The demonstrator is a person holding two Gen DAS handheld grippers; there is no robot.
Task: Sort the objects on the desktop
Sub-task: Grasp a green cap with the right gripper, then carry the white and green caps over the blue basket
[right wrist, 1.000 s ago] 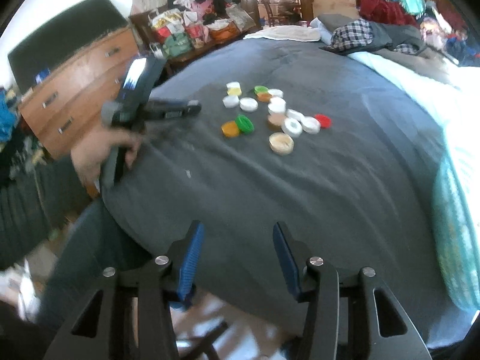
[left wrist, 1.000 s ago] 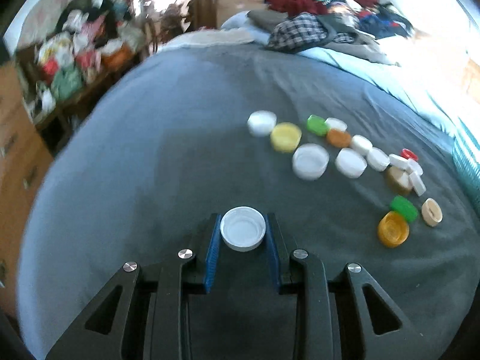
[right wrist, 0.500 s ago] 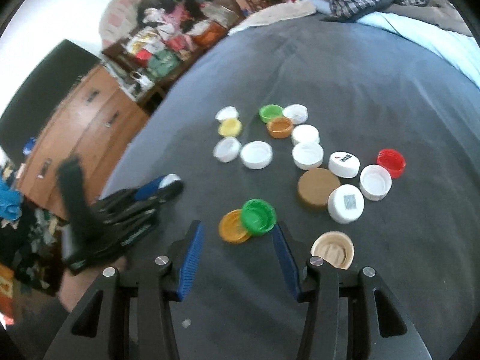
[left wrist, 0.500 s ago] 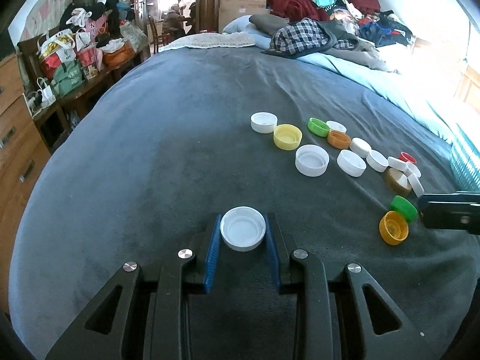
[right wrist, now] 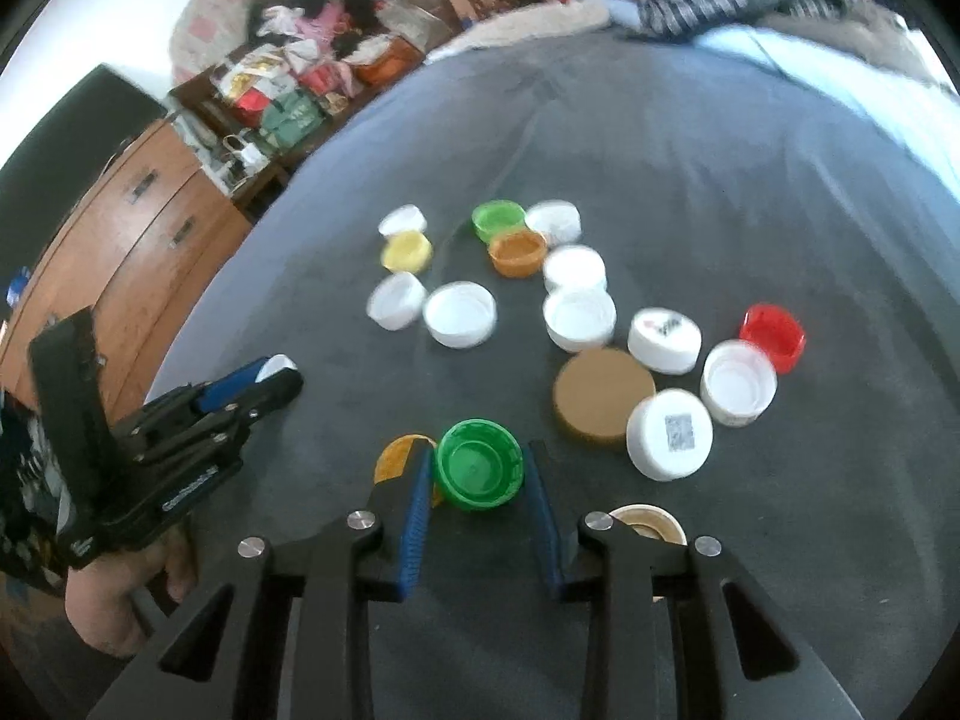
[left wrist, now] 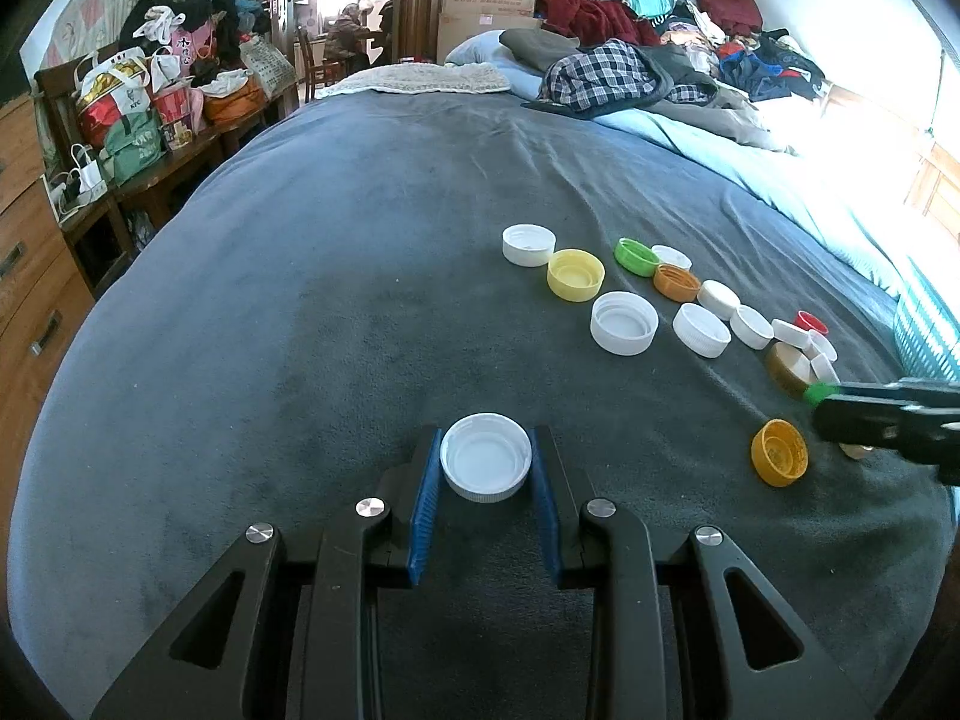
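Note:
My left gripper (left wrist: 486,468) is shut on a white cap (left wrist: 486,456), open side up, just above the grey bedspread (left wrist: 300,312); it also shows in the right wrist view (right wrist: 264,381). My right gripper (right wrist: 479,480) is open with a green cap (right wrist: 479,471) between its jaws, apart from both pads. An orange cap (right wrist: 393,456) lies beside the green one, partly behind the left finger (right wrist: 414,510). Several white, yellow, orange, red and brown caps lie in a cluster beyond, such as the brown cap (right wrist: 603,393).
A beige cap (right wrist: 645,522) lies by the right finger. A wooden dresser (right wrist: 138,222) stands left of the bed. Clothes (left wrist: 630,72) are piled at the far end. A cluttered side table (left wrist: 150,114) is at the far left.
My right gripper has swung down and forward over the bed to the caps, bringing the green cap between its jaws. My left gripper keeps holding the white cap nearly still.

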